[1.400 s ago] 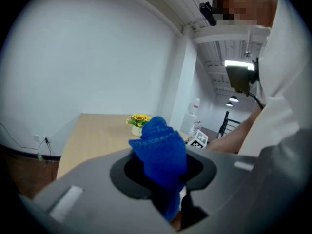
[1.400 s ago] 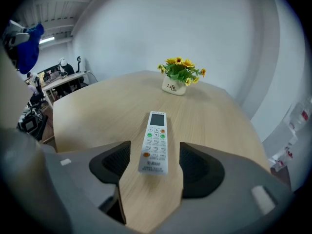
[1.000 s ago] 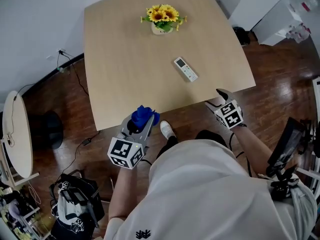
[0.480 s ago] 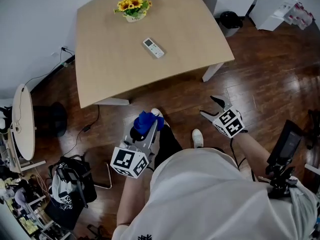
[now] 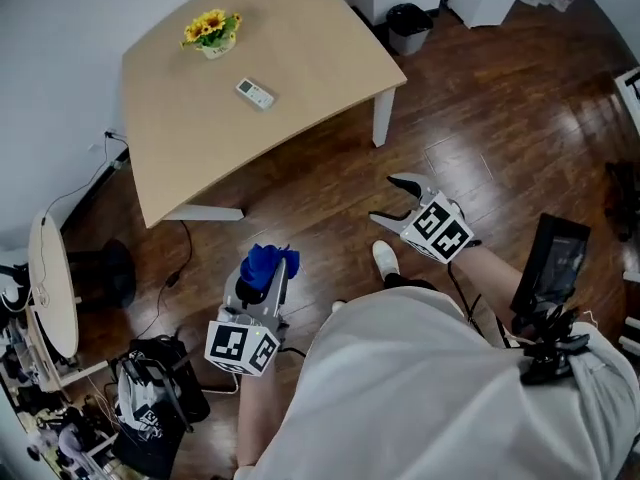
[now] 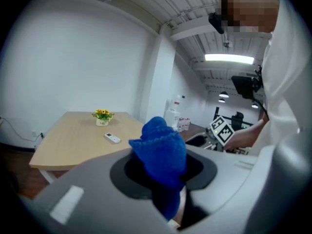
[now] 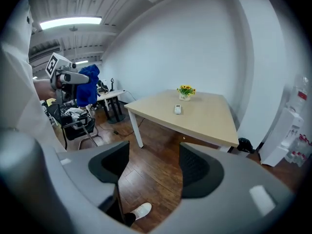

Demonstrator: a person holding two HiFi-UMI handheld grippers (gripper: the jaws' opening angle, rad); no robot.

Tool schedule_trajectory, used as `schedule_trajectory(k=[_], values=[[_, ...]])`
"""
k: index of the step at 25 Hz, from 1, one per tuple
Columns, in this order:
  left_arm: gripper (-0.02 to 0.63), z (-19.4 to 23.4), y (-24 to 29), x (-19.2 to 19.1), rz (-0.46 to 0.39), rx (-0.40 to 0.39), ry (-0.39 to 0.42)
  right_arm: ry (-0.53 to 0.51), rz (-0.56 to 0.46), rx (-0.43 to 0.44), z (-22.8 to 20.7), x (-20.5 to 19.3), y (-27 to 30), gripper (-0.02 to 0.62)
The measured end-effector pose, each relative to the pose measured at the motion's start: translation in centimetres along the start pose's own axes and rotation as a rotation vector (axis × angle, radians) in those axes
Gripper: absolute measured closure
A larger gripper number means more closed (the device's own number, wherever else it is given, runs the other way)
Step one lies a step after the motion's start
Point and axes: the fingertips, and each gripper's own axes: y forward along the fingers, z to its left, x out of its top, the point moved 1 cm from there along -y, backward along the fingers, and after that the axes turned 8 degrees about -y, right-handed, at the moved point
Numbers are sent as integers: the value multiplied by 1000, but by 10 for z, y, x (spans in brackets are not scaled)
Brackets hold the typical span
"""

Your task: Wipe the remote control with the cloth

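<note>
Dark wooden floor (image 5: 470,118) fills most of my head view, with the pale table (image 5: 310,68) up in the top left corner. On it lies the remote control (image 5: 255,93), a small white bar flat on the tabletop near a pot of yellow flowers (image 5: 211,30), well apart from both grippers.

My left gripper (image 5: 268,264) sits low in the head view, off the table and over the floor, with its jaws pinching the blue cloth (image 6: 160,152). In the left gripper view the cloth bunches up out of the gap and hangs down between the pads, and the remote shows far beyond it to the left. My right gripper (image 5: 393,200) is out over the floor too. Its jaws are spread wide, and only floorboards and a white shoe (image 7: 141,210) show between them. In its view the remote lies far ahead on the table.

From the head camera the cloth hides the left jaw tips, so I read that grip from the gripper view alone. In every view the remote is too small for me to make out its buttons. The person's white top blocks the lower part of the head view.
</note>
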Motion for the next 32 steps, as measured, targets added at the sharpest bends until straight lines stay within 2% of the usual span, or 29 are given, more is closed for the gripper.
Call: schedule_trajectory(k=[3,6,9,13,16,21,32], values=[[462,-10,-27,3,-33,-36,22,-8,-15,-13,27,15,-14,272],[462,-18,-76,-9,-54,-74,40,-15,-39,-39,75,36,-33,272],[462,-9,-109,-27,-53,-86,19,-26,-59,-51,111,56,-44,272],[462,2,-114,-40,-27,-91,-10,10,-72,-59,121,57,-56,272],[462,-1,-125,-46,-28,-116,-3,19,-60,-74,137,51,-65,272],[461,-6,-157,-58,-41,-160,18,5,-63,-104,176,65,-80,272],[462,-6,-174,-61,-67,-178,17,-23,-71,-114,193,76,-85,272]])
